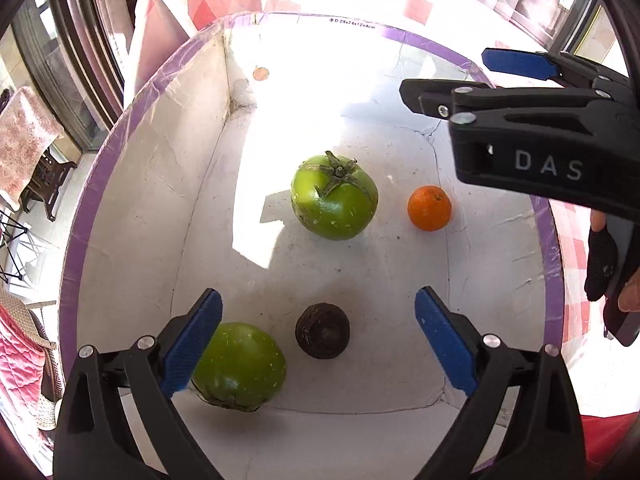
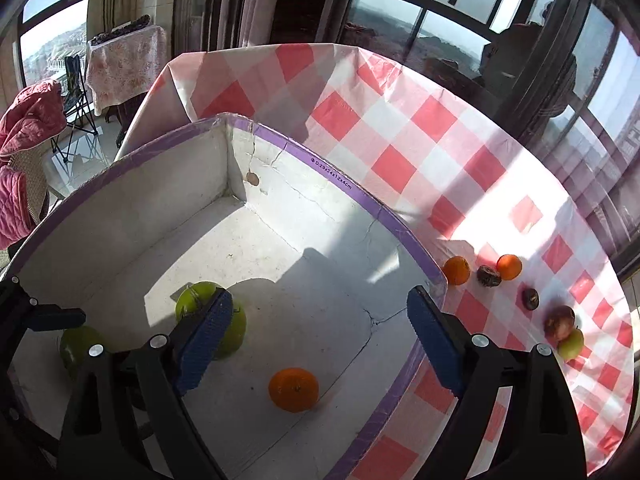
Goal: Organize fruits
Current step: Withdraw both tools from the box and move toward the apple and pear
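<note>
Right wrist view, checked tablecloth (image 2: 404,128) by sunlit windows (image 2: 460,8), white box (image 2: 280,208), both grippers' jaws apart, empty

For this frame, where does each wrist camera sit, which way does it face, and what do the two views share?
Left wrist: above the white box, looking down on two green fruits, a dark fruit and an orange; shows the left gripper, the right gripper and some hand.
Right wrist: over the box's near side, facing across to the checkered tablecloth; shows the right gripper's own fingers.
Shared: box, orange, green fruits.
</note>
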A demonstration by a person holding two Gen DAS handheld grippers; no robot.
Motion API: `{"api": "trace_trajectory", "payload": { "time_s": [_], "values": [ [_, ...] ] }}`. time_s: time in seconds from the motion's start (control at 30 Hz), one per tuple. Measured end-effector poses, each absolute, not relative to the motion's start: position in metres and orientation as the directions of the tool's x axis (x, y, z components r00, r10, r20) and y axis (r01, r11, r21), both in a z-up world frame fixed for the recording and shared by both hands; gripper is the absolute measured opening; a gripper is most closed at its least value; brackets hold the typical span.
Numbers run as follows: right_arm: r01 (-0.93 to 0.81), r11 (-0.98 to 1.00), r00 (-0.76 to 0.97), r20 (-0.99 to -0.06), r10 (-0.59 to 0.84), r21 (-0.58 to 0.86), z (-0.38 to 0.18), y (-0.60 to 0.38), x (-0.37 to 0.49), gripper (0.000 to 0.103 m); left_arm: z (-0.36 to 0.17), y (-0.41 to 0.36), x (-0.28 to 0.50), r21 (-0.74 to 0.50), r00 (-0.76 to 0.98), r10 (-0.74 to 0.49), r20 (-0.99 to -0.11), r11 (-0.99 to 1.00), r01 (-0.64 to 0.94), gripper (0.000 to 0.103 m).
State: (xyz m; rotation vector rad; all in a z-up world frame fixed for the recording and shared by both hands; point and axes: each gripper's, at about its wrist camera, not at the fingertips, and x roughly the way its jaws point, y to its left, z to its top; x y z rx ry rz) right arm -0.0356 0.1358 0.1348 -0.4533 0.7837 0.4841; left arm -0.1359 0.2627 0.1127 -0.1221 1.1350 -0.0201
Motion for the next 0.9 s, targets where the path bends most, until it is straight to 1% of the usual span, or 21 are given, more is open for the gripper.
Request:
{"api": "trace_trajectory", "payload": {
  "time_s": [0.13,0.23,0.33,0.37,0.43,0.53,0.6,0.7,0.8,0.9],
  "values": [
    [-0.515,0.857,0.637,-0.682,0.359,-0.03,0.163,0.088,-0.033,0.088,0.127,0.271,-0.126,-0.136,0.485,-0.037,-0.874,0.976,-0.171,0.097],
    [-0.414,0.908,0.679,-0.641,0.358,0.068,0.173,0.038,-0.024,0.088,0.143,0.258,-0.112,-0.119,0.555,0.009,-0.832,0.974,-0.194,0.097],
    [-0.251,0.964,0.733,-0.634,0.247,0.086,0.166,-0.02,-0.005,0.088,0.166,0.232,-0.097,-0.114,0.628,0.019,-0.778,0.979,-0.171,0.099],
    [-0.199,0.977,0.734,-0.648,0.203,0.08,0.16,-0.039,0.003,0.088,0.174,0.218,-0.091,-0.113,0.652,0.019,-0.758,0.981,-0.16,0.101],
    [-0.097,0.994,0.712,-0.694,0.104,0.049,0.14,-0.078,0.022,0.088,0.186,0.192,-0.073,-0.112,0.687,0.003,-0.726,0.986,-0.123,0.101],
    [0.036,0.999,0.65,-0.759,-0.031,-0.01,0.108,-0.135,0.045,0.088,0.194,0.138,-0.048,-0.128,0.706,-0.067,-0.705,0.991,-0.034,0.101],
    [0.11,0.993,0.595,-0.797,-0.102,-0.045,0.085,-0.171,0.056,0.088,0.19,0.106,-0.034,-0.144,0.687,-0.12,-0.716,0.989,0.022,0.101],
    [0.178,0.982,0.525,-0.839,-0.143,-0.057,0.055,-0.215,0.071,0.087,0.175,0.056,-0.019,-0.134,0.634,-0.181,-0.752,0.983,0.122,0.101],
    [0.193,0.979,0.499,-0.854,-0.15,-0.059,0.033,-0.247,0.088,0.087,0.156,0.008,-0.005,-0.077,0.564,-0.187,-0.805,0.974,0.212,0.101],
    [0.17,0.983,0.502,-0.853,-0.14,-0.061,0.019,-0.264,0.11,0.087,0.132,-0.024,0.006,-0.039,0.49,-0.162,-0.856,0.967,0.25,0.101]
  ]
}}
